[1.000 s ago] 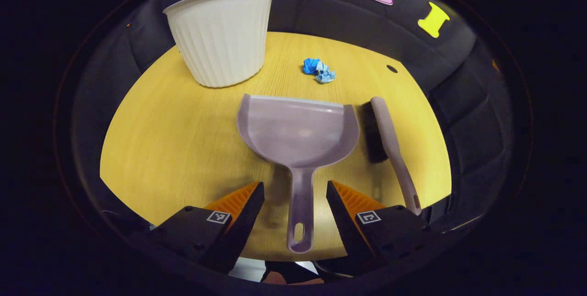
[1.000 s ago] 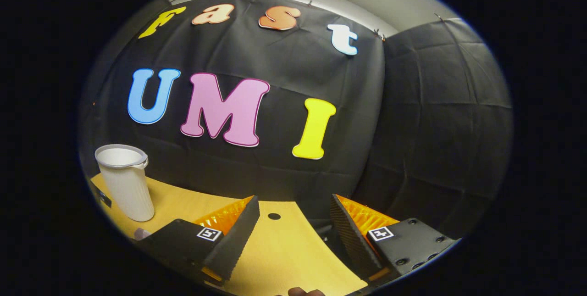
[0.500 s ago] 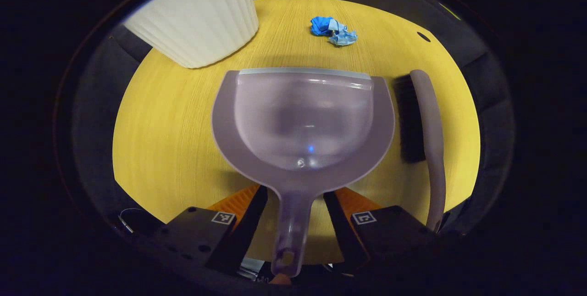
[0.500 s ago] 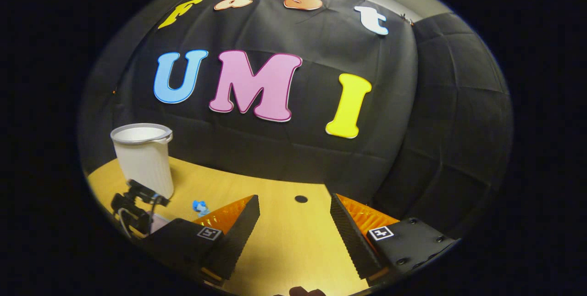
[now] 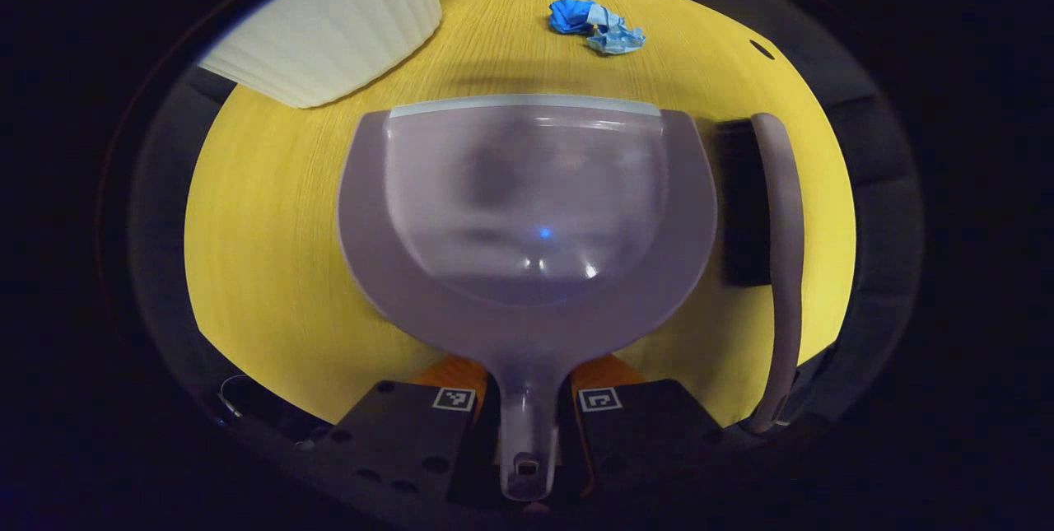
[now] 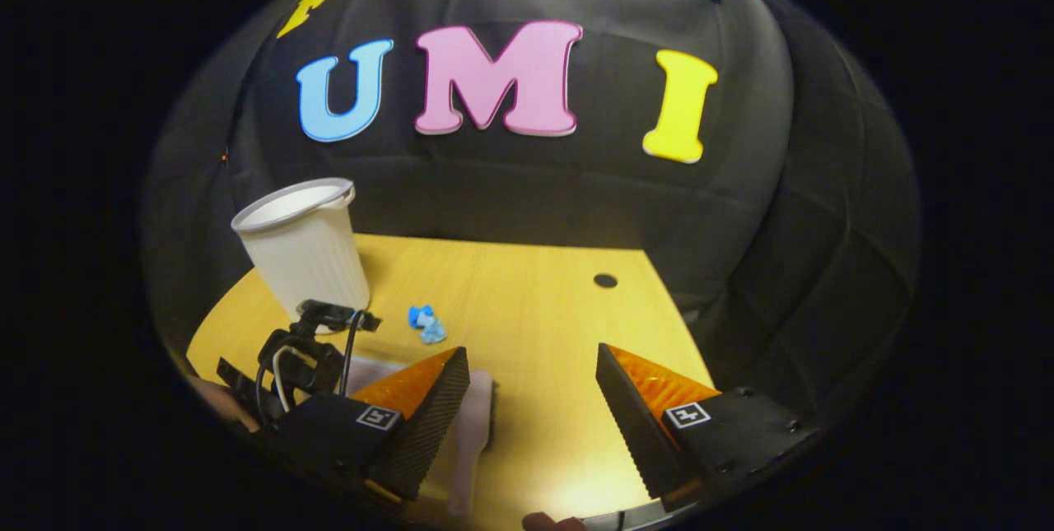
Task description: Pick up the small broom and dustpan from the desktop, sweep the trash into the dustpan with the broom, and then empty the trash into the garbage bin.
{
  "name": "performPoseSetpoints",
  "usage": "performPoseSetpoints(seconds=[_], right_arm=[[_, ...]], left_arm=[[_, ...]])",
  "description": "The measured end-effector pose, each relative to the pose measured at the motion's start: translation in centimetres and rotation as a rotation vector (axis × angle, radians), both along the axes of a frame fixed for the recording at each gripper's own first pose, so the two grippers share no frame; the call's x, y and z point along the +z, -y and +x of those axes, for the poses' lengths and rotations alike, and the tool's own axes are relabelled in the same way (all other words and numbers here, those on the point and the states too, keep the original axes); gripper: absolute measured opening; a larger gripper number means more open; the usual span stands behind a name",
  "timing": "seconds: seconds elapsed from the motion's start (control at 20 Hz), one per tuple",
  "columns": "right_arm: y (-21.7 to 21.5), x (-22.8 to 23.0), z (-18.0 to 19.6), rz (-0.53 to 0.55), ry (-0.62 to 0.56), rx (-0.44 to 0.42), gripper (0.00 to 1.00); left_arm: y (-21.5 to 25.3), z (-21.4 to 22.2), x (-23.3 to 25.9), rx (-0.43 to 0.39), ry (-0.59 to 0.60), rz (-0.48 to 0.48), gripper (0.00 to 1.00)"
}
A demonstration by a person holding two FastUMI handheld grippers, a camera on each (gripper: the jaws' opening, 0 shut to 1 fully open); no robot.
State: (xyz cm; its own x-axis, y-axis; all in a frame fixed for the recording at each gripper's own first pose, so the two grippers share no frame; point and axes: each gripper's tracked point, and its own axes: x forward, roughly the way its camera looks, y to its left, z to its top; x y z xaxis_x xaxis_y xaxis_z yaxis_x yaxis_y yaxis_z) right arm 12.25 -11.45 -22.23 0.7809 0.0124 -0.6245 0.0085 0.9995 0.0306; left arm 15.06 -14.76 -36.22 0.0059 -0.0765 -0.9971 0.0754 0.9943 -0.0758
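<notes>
The mauve dustpan (image 5: 527,202) lies flat on the yellow desktop (image 5: 263,251), and my left gripper (image 5: 527,387) is shut on its handle. The small broom (image 5: 778,251) lies just right of the pan, bristles facing it. Crumpled blue trash (image 5: 597,20) sits beyond the pan's lip. The white ribbed bin (image 5: 329,29) stands at the far left. In the right gripper view, my right gripper (image 6: 531,354) hangs open above the desk, with the broom's handle (image 6: 471,440) beside its left finger. That view also shows the left gripper (image 6: 305,358), the bin (image 6: 305,255) and the trash (image 6: 426,323).
A small round hole (image 6: 605,280) marks the desktop near its far right edge. Black cloth walls close in the desk at the back and right. Bare desktop lies between the trash and the hole.
My left gripper slid forward along the dustpan handle and shut on it. The right gripper tilted down toward the desk, bringing the broom handle and the left gripper into its view.
</notes>
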Motion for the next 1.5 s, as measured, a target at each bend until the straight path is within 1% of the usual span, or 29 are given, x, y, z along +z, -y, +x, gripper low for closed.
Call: performPoseSetpoints(seconds=[0.05,0.1,0.2,0.25,0.3,0.35,0.4,0.45,0.5,0.55,0.6,0.65,0.7,0.75,0.8,0.85,0.9,0.95,1.1,1.15,1.2,1.25,1.3,1.35,1.4,1.45,1.5], right_arm=[[-0.8,-1.4,-0.7,0.025,-0.079,0.006,1.00],[-1.5,-3.2,-1.6,0.034,-0.159,0.020,1.00],[-2.6,-6.8,-4.1,0.037,-0.366,0.043,1.00],[-3.2,-8.4,-5.0,0.044,-0.452,0.056,0.95],[-3.8,-9.9,-5.8,0.060,-0.534,0.057,1.00],[-3.8,-11.4,-6.5,0.081,-0.622,0.055,1.00],[-3.3,-12.3,-7.0,0.077,-0.707,0.038,0.96],[-2.7,-13.3,-6.9,0.049,-0.752,0.043,0.96],[-3.0,-14.6,-7.6,-0.001,-0.784,0.050,1.00],[-2.9,-15.7,-7.4,-0.019,-0.812,0.070,1.00],[-3.0,-16.9,-7.5,-0.024,-0.857,0.063,1.00],[-3.3,-17.3,-7.5,0.001,-0.894,0.032,1.00],[-3.6,-17.6,-7.3,0.032,-0.915,0.008,0.94],[-3.5,-18.0,-6.9,0.040,-0.930,-0.007,0.90],[-3.3,-18.2,-6.5,0.035,-0.935,-0.013,0.78],[-3.1,-18.4,-6.5,0.024,-0.953,-0.014,0.82],[-3.2,-18.7,-6.7,0.016,-0.970,-0.011,0.43],[-3.2,-18.7,-6.8,0.008,-0.979,-0.002,0.40],[-3.2,-19.3,-6.8,0.002,-0.993,0.010,0.40],[-3.6,-19.2,-6.8,0.017,-1.016,0.022,0.52],[-3.6,-19.0,-6.5,0.026,-1.013,0.025,0.35],[-3.8,-18.9,-6.2,0.046,-1.019,0.028,0.35],[-3.8,-19.4,-6.6,0.065,-1.036,0.033,0.24],[-3.9,-19.3,-6.4,0.084,-1.042,0.033,0.30],[-4.0,-19.2,-6.0,0.096,-1.044,0.046,0.21],[-3.8,-18.9,-5.3,0.083,-1.044,0.074,0.27],[-3.2,-18.9,-4.1,0.045,-1.027,0.109,0.27]], left_arm=[[-0.2,-0.1,0.0,-0.011,0.002,-0.019,0.29],[-0.6,-0.2,0.1,-0.022,0.006,-0.033,0.29],[-1.4,-0.4,0.1,-0.033,0.030,-0.058,0.29],[-1.9,-0.6,0.2,-0.031,0.041,-0.070,0.29],[-2.3,-0.6,0.1,-0.027,0.047,-0.085,0.29],[-2.7,-0.9,-0.1,-0.018,0.053,-0.100,0.30],[-2.9,-1.1,-0.1,-0.012,0.050,-0.123,0.29],[-3.1,-1.3,0.0,-0.006,0.054,-0.144,0.29],[-3.3,-1.3,-0.1,-0.006,0.056,-0.156,0.30],[-3.4,-1.4,-0.1,-0.010,0.059,-0.165,0.29],[-3.3,-1.3,-0.1,-0.016,0.062,-0.173,0.29],[-3.4,-1.3,-0.2,-0.018,0.063,-0.179,0.29],[-3.4,-1.3,-0.2,-0.020,0.065,-0.186,0.29],[-3.4,-1.2,-0.2,-0.020,0.068,-0.194,0.30],[-3.3,-1.1,-0.2,-0.017,0.068,-0.203,0.29],[-3.4,-1.2,-0.1,-0.016,0.069,-0.211,0.29],[-3.4,-1.2,-0.1,-0.016,0.068,-0.217,0.29],[-3.5,-1.2,-0.1,-0.018,0.068,-0.221,0.29],[-3.5,-1.0,0.0,-0.024,0.070,-0.225,0.29],[-3.5,-0.9,0.0,-0.026,0.070,-0.225,0.29],[-3.5,-0.9,0.0,-0.026,0.068,-0.225,0.29],[-3.5,-0.9,0.0,-0.029,0.068,-0.225,0.29],[-3.5,-0.8,0.0,-0.032,0.067,-0.225,0.29],[-3.5,-0.8,-0.1,-0.040,0.065,-0.224,0.29],[-3.8,-0.6,0.0,-0.058,0.063,-0.218,0.29],[-4.2,-0.4,-0.1,-0.084,0.064,-0.210,0.29],[-4.6,-0.1,-0.1,-0.118,0.061,-0.202,0.29]])
